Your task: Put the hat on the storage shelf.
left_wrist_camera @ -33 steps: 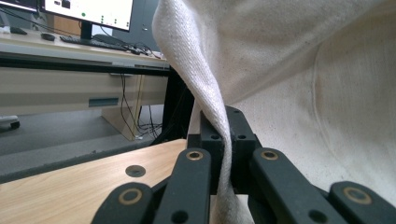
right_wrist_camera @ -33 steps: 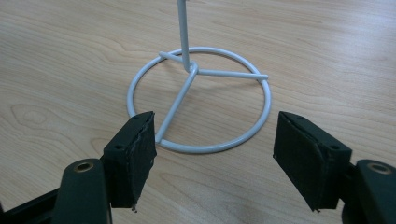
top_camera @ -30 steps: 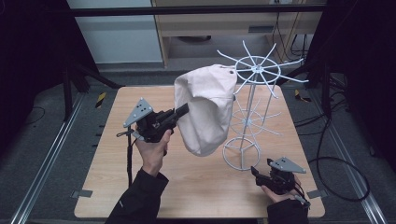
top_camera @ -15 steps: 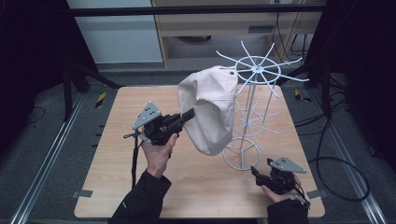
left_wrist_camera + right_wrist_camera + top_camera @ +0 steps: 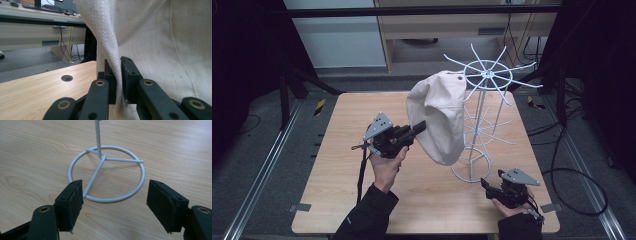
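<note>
Left gripper (image 5: 418, 127) has just been easing its jaws apart, and you can see it in the left gripper view: the fold of the cream hat (image 5: 160, 50) sits between the two black pads (image 5: 130, 75), but there's a sliver of slack on one side now, so I'd call it a loosening pinch rather than a firm clamp. Compared with a second ago, the hat's lower edge has swung a bit toward the person and the hand has dropped slightly along with it.

My read: the hat (image 5: 439, 117) is hooked by its top onto one prong of the white wire rack (image 5: 484, 80) on the table (image 5: 337, 165), hanging down beside the pole with its bottom clear of the wood. Loosening the jaws suggests the hanging part is done and the letting-go part is underway. If the prong holds, the hat should just swing back toward the pole.

Right gripper (image 5: 113, 202) is spread wide, with nothing between the pads, parked low near the rack's ring base (image 5: 107, 172) on the person's side, apparently not touching it.

Brands or writing: none I can read. The hat is plain canvas weave, with no logo visible.
</note>
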Demonstrator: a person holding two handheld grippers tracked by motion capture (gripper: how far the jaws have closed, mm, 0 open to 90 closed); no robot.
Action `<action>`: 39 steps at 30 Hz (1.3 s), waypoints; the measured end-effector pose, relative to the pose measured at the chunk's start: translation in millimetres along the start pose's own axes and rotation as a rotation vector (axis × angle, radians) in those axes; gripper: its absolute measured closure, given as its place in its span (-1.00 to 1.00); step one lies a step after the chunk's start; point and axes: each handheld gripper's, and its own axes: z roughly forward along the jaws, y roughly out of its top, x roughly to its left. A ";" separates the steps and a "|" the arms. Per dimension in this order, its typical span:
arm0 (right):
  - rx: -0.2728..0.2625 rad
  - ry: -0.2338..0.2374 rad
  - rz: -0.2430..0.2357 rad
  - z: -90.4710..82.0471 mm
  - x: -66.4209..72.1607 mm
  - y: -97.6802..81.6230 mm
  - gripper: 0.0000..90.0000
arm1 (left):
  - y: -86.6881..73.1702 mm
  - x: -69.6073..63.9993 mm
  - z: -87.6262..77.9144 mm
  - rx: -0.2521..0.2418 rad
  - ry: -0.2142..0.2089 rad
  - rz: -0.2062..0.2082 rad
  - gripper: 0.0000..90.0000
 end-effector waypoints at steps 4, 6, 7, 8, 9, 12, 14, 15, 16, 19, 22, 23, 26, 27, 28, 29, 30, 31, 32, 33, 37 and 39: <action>0.000 0.000 -0.001 0.1 0.1 0.1 -0.35 | -2.3 1.4 0.2 0.005 0.001 -0.005 0.73; 0.000 0.000 0.000 0.0 0.0 0.1 -0.35 | -2.8 2.2 -0.4 0.009 0.007 -0.006 0.66; 0.001 0.000 0.002 0.1 0.0 0.0 -0.35 | -3.0 2.9 -0.6 0.012 0.008 -0.009 0.63; 0.000 0.000 0.001 0.1 0.0 0.0 -0.35 | -3.4 3.5 -1.0 0.016 0.008 -0.010 0.59; 0.000 0.000 0.001 0.1 0.0 0.0 -0.35 | -3.4 3.5 -1.0 0.016 0.008 -0.010 0.56; 0.000 -0.001 -0.002 0.1 -0.1 0.0 -0.35 | -5.6 5.3 -3.7 0.024 0.014 -0.009 0.43; 0.001 -0.002 -0.002 0.3 -0.2 -0.1 -0.35 | -6.4 6.0 -5.6 0.033 0.020 -0.001 0.35; 0.001 -0.002 -0.002 0.3 -0.2 -0.1 -0.35 | -6.4 6.0 -5.6 0.033 0.020 -0.001 0.32; 0.002 -0.001 0.004 0.0 0.3 0.1 -0.35 | -6.4 6.6 -7.0 0.038 0.023 0.004 0.32; 0.000 -0.002 -0.001 0.2 0.1 0.0 -0.35 | -5.6 8.1 -12.9 0.038 0.032 0.005 0.22; 0.000 -0.004 -0.001 0.0 0.0 -0.1 -0.36 | -4.9 10.2 -23.3 0.051 0.049 0.020 0.18; 0.000 -0.004 -0.001 0.0 0.0 -0.1 -0.36 | -4.9 10.2 -23.3 0.051 0.049 0.020 0.18; 0.001 -0.006 0.001 0.2 0.0 -0.1 -0.36 | -4.4 13.2 -34.6 0.060 0.070 0.029 0.15; 0.001 -0.006 0.001 0.2 0.0 -0.1 -0.36 | -4.4 13.2 -34.6 0.060 0.070 0.029 0.14; -0.001 -0.006 -0.001 0.0 -0.1 0.0 -0.36 | -4.5 14.1 -37.3 0.063 0.078 0.030 0.14; 0.001 -0.004 0.006 -0.4 0.2 0.2 -0.36 | -4.7 15.2 -39.8 0.070 0.085 0.034 0.13; 0.000 -0.004 0.006 -0.5 0.1 0.2 -0.36 | -5.1 16.2 -42.5 0.078 0.092 0.039 0.12; -0.001 -0.008 0.001 -0.3 -0.4 0.0 -0.36 | -5.8 17.3 -45.3 0.082 0.097 0.042 0.11; 0.000 -0.007 0.006 -0.3 -0.6 0.0 -0.36 | -7.5 19.5 -50.9 0.097 0.107 0.047 0.10; 0.000 -0.007 0.006 -0.3 -0.6 0.0 -0.36 | -7.5 19.5 -50.9 0.097 0.107 0.047 0.09; -0.003 -0.013 -0.002 0.2 -1.6 -0.3 -0.37 | -15.2 25.2 -65.1 0.141 0.137 0.068 0.06; -0.003 -0.014 -0.001 0.2 -1.7 -0.3 -0.37 | -17.2 26.7 -67.9 0.152 0.145 0.074 0.06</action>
